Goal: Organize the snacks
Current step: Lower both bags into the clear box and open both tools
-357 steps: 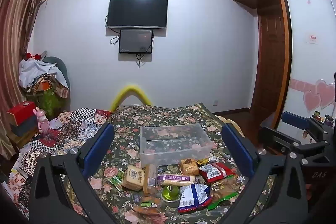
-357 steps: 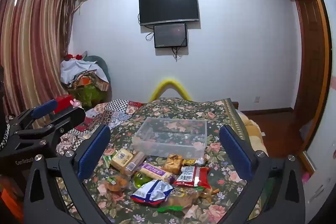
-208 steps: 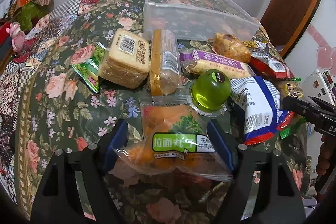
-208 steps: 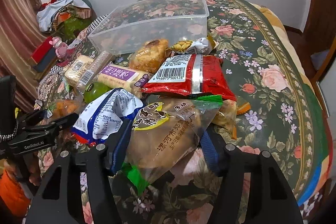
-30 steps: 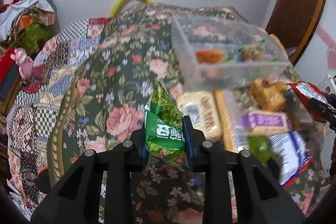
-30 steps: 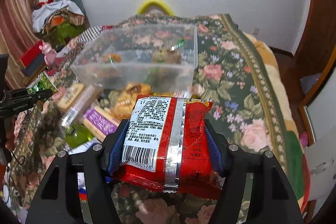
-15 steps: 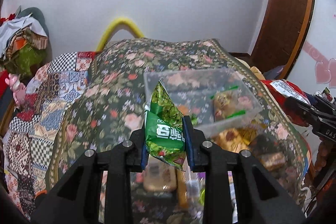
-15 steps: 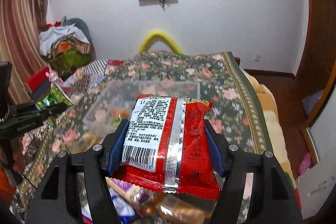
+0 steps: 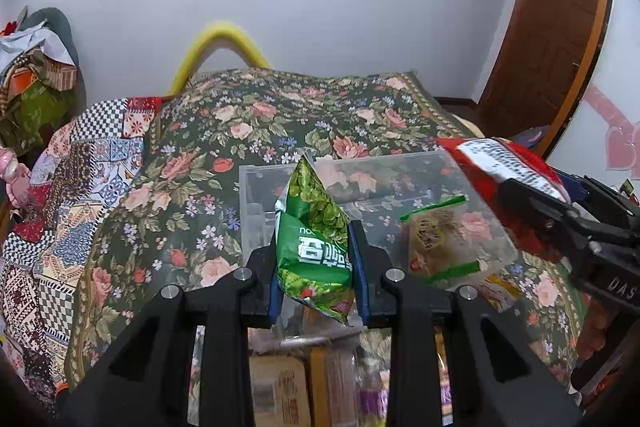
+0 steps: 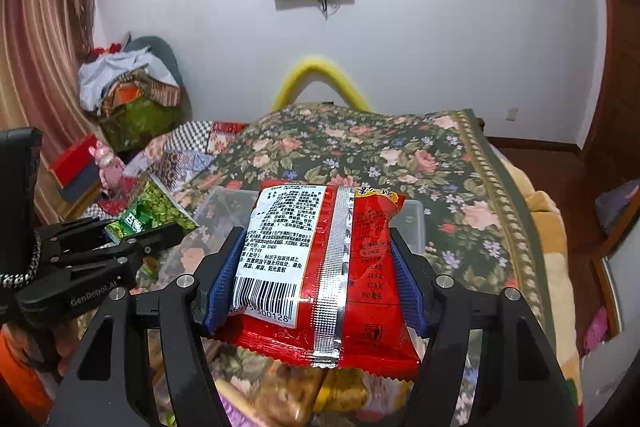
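Left gripper (image 9: 316,263): jaws clamped on green snack packet (image 9: 314,247), upright. Clear plastic bin (image 9: 372,167) beyond, on floral bedspread (image 9: 248,119), holding 1 clear-wrapped snack (image 9: 436,239). Right gripper (image 9: 532,195): carries red packet (image 9: 492,163).

The bedspread (image 9: 280,115) is dark green, strewn with pink and red roses and small blue and white flowers, edged with a tan patterned border. Beside it lies a patchwork quilt (image 9: 80,163) of black-and-white checks, red and blue squares. The left claw (image 9: 316,263) is black with blue pads and grips a bright green packet (image 9: 316,239) with white lettering. The right claw (image 10: 320,267), black with blue pads too, carries a red packet (image 10: 320,267) with a silver seam, a white label and a black barcode. The storage box (image 9: 400,167) is clear plastic. A yellow arch (image 9: 220,43) stands against the white wall (image 9: 360,7). The curtain (image 10: 40,47) is striped pink and brown.
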Motion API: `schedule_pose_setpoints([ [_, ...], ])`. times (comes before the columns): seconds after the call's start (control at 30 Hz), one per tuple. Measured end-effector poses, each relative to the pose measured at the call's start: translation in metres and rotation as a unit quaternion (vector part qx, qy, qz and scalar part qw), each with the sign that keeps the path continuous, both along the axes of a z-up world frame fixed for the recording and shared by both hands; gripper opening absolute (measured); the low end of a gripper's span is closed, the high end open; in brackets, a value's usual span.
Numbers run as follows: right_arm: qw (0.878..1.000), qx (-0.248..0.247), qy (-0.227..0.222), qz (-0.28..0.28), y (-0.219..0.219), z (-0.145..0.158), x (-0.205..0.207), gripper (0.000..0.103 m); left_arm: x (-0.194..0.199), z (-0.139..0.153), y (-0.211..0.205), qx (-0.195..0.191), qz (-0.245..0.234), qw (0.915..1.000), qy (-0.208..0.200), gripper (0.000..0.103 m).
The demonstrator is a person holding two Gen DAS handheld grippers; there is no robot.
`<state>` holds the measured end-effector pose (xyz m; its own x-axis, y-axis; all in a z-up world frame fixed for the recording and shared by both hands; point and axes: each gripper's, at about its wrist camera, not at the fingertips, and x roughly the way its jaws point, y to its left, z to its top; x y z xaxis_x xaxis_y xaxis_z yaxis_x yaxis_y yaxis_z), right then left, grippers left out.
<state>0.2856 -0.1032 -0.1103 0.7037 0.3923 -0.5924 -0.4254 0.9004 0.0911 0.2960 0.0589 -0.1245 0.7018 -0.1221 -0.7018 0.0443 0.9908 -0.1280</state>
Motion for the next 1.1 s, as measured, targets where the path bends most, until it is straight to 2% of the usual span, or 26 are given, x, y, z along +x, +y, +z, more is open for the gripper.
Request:
schedule_pose_setpoints([
  [0.37,0.996,-0.048,0.072,0.026,0.026,-0.039,0.042,0.065,0.045,-0.037,0.001,-0.003,-0.005,0.9987,0.051,0.028],
  [0.67,0.993,-0.079,0.088,0.030,0.035,-0.055,0.046,0.065,0.057,-0.055,0.001,0.002,0.002,0.9975,0.071,0.028],
  [0.9,0.993,-0.078,0.082,0.027,0.035,-0.047,0.041,0.067,0.049,-0.048,0.002,-0.001,0.004,0.9972,0.074,0.031],
  [1.1,0.995,-0.068,0.063,0.023,0.028,-0.027,0.028,0.072,0.027,-0.022,0.000,0.008,0.000,0.9990,0.045,0.043],
])
